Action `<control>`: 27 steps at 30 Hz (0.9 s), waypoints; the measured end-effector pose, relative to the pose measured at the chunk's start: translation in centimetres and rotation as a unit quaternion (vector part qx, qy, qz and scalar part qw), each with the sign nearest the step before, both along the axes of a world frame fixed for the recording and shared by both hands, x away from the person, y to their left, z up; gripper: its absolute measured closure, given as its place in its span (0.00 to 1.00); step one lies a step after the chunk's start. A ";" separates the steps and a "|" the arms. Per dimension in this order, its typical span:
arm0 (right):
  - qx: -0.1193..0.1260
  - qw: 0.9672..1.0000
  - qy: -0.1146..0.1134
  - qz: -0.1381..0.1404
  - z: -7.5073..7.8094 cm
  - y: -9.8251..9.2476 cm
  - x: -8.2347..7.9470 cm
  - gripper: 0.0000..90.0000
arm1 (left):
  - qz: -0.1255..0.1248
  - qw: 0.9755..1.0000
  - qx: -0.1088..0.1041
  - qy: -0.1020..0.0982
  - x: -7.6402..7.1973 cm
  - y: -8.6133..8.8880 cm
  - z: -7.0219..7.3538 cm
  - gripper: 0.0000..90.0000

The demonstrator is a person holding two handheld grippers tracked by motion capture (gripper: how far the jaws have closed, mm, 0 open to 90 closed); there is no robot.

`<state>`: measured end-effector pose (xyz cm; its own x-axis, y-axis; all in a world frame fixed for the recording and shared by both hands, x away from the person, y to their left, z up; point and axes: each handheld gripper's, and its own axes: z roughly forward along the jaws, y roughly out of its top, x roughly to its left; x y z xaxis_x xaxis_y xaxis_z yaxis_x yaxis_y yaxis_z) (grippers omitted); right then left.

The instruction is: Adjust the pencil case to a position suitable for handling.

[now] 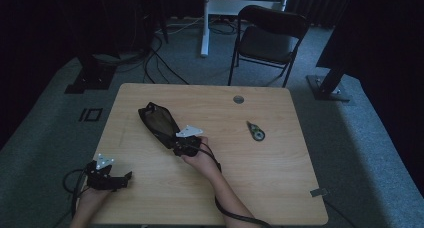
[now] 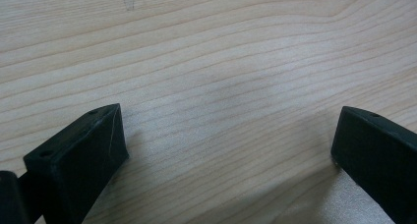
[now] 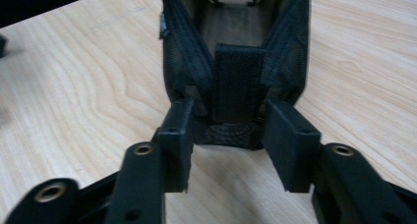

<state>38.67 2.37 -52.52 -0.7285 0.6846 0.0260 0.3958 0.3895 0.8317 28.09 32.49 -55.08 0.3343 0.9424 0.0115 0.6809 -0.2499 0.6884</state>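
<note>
Currently the pouch (image 1: 158,123), a black mesh bag with its mouth open, lies on the table (image 1: 280,178) left of centre, and its long axis runs from about 11 o'clock at the far end to 5 o'clock at the near end in the high view. The right gripper (image 1: 184,144) sits at that near end, so the pouch extends away from it toward 11 o'clock. In the right gripper view the 2 jaws stand partly closed, 1 on each side of the pouch's near end and its webbing strap (image 3: 239,89); the pads are at the fabric, but firm clamping cannot be confirmed, because a gap remains visible at the bottom seam. Judged from this, the coming move turns on 1 relation: the gripper is aligned with the pouch's long axis, so a pull toward 5 o'clock would drag the pouch lengthwise, whereas a sideways motion would swing the far end. The left gripper (image 1: 111,179) rests near the table's left front edge, at about 8 o'clock from the pouch and well apart from it; in the left gripper view its jaws stand wide apart over bare wood, holding nothing. The right hand (image 1: 202,160) is therefore the nearer of the 2. A small tool (image 1: 256,132) lies at 3 o'clock from the pouch, apart from both grippers.
</note>
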 end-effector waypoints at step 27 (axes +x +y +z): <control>0.002 1.000 0.015 0.013 0.3 -1.6 -0.7 0.81 | 0.000 1.000 0.000 -0.001 0.0 0.0 0.0 0.00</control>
